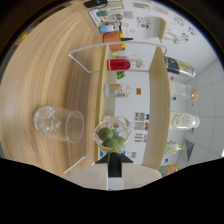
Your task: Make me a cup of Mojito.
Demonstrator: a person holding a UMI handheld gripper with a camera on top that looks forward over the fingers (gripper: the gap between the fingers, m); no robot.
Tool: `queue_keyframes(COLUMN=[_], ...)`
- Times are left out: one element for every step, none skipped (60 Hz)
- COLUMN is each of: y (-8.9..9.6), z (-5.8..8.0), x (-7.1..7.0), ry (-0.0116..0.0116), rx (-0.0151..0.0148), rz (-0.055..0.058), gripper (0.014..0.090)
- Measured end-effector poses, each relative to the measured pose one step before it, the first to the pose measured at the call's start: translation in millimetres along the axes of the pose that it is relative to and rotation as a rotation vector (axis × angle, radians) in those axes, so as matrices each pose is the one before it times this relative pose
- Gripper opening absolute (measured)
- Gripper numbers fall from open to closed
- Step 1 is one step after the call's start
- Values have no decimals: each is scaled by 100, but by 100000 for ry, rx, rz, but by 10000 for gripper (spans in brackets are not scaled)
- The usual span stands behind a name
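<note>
The empty glass lies sideways in this rolled view, standing on the wooden table with nothing visible in it. Just beside it, toward the shelf, is a small clear jar of limes, green fruit showing through its wall. The jar sits just ahead of the gripper, whose dark tip reaches up to its base; whether the fingers are spread or pressed together cannot be told, since they are mostly lost in the black below.

Judging by the bare glass, the drink is barely begun: no lime, mint, ice or liquid has gone in, so nearly every step seems left.

Beyond the glass, a wooden shelf carries supplies: a red can, a clear bottle, an orange container farther off. A thin white wire frame runs from the shelf over the table. Past the shelf are a pale tiled surface, another clear jar and scattered small labelled packets.
</note>
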Motion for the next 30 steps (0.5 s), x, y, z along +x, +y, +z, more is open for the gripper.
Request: queue_keyframes(y=[-52, -75, -27, -101, -90, -81, -92, -68, -58, -56, -86, 3, -29, -95, -25, -14, 2, -51, -38, -48, -57, -63, -39, 20, 64, 59, 70, -71, 105, 21], z=[-55, -45, -64, 6, -17, -19, -18, -31, 135, -86, -58, -5, -22, -10, -34, -20, 74, -88, -70, -63, -84, -87, -108, -76, -77, -103, -62, -126, -65, -102], x=[29, 46, -16, 19, 36, 51, 28, -54, -107, -48, -158, -14, -65, -80, -86, -49, -82, 100, 72, 35, 61, 60, 45, 53, 75, 94, 175, 19, 287, 165], ry=[20, 187, 535, 383, 386, 407, 261, -7, -31, -187, 100, -86, -137, -172, -224, -69, 455, 141, 242, 155, 112, 116, 79, 138, 206, 134, 3, 88, 85, 62], rx=[591, 568, 391, 395, 485, 546, 620, 573, 538, 332, 249, 32, 100, 288, -23, -91, 126, 14, 73, -7, 37, 126, 82, -81, -248, -324, -81, -13, -163, -185], rz=[-1680, -1543, -1639, -1970, -2141, -1904, -1461, -1261, -1407, -1239, -711, -823, -586, -246, -6, 112, 62, 145, 210, 385, 643, 1098, 1305, 1094, 1007, 1344, 1653, 2557, 2169, 2486], gripper=[155, 154, 154, 155, 155, 154, 154, 154, 154, 154, 155, 155, 155, 155, 154, 154, 154, 154, 154, 154, 155, 155, 155, 154, 154, 157, 155, 155, 154, 154])
